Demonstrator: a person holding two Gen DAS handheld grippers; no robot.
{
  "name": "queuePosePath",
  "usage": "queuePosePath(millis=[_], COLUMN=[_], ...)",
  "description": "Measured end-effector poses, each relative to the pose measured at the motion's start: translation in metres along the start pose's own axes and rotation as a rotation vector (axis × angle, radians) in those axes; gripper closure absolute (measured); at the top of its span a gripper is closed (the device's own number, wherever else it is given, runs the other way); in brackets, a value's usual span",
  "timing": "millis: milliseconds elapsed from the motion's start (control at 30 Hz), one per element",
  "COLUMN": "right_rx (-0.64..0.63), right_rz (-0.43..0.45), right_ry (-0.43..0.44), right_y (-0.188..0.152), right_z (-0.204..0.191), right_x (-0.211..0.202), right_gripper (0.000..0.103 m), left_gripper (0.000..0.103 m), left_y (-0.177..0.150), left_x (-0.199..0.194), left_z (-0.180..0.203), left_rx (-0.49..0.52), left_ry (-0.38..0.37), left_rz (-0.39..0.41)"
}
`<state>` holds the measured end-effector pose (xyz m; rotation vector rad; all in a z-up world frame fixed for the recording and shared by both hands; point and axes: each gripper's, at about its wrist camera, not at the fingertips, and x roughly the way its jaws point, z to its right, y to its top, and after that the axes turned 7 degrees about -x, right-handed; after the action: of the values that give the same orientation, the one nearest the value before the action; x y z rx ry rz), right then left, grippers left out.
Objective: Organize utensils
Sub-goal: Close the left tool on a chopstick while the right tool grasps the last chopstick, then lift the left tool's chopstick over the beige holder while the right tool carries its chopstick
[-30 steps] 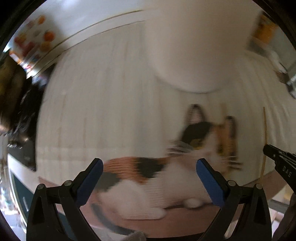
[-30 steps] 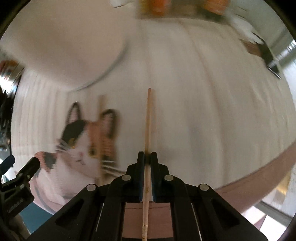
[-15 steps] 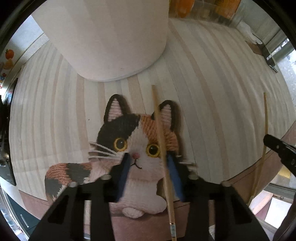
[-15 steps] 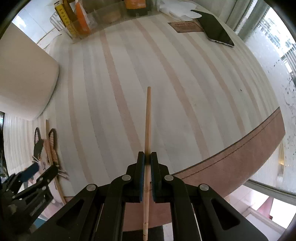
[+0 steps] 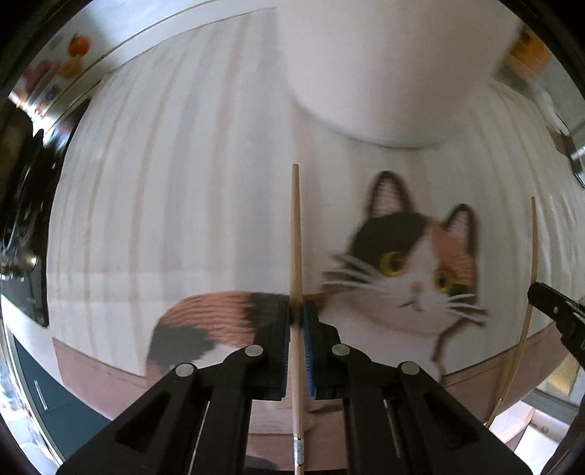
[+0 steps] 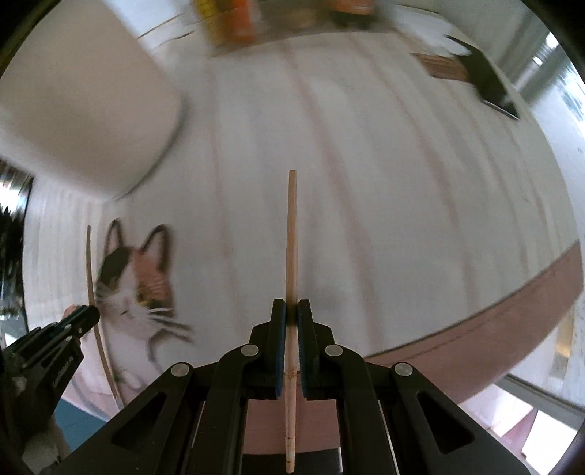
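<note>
My left gripper [image 5: 297, 315] is shut on a wooden chopstick [image 5: 295, 234] that points forward above the table. My right gripper [image 6: 291, 315] is shut on a second wooden chopstick [image 6: 291, 241], also pointing forward. Each view shows the other gripper at its edge with its stick: the right gripper [image 5: 555, 310] and its chopstick [image 5: 530, 292] in the left wrist view, the left gripper [image 6: 78, 318] and its chopstick [image 6: 91, 285] in the right wrist view. A large white cylindrical holder [image 5: 384, 65] stands ahead; it also shows in the right wrist view [image 6: 80, 102].
A cat-shaped mat [image 5: 402, 270] lies on the pale striped table [image 6: 384, 182] near its brown front edge [image 6: 493, 329]. A clear box with orange items [image 6: 256, 18], a black phone [image 6: 490, 84] and a brown card [image 6: 442, 65] are at the far side.
The left gripper has closed on the chopstick that lay on the cat mat and lifted it. Both views have swung; the right gripper still holds its chopstick.
</note>
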<state>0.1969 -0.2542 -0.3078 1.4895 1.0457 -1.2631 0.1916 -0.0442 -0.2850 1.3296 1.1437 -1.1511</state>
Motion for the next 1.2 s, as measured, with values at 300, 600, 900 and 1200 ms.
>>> queuePosePath(millis=[300, 600, 900, 1200], right_rx=[-0.147, -0.201, -0.228, -0.185], right_rz=[-0.053, -0.112, -0.094, 0.061], right_ry=[-0.001, -0.061, -0.106, -0.093], right_y=[0.009, 0.027, 0.020, 0.005], right_z=[-0.062, -0.096, -0.124, -0.116], right_x=[0.019, 0.032, 0.040, -0.012], right_gripper=[0.096, 0.095, 0.096, 0.096], left_gripper=[0.097, 0.097, 0.099, 0.099], left_y=[0.011, 0.041, 0.040, 0.049], left_x=[0.001, 0.007, -0.005, -0.072], left_z=[-0.026, -0.036, -0.021, -0.025], left_rx=[-0.032, -0.032, -0.041, -0.070], left_ry=[-0.021, -0.034, 0.003, 0.016], left_rz=[-0.027, -0.035, 0.042, 0.235])
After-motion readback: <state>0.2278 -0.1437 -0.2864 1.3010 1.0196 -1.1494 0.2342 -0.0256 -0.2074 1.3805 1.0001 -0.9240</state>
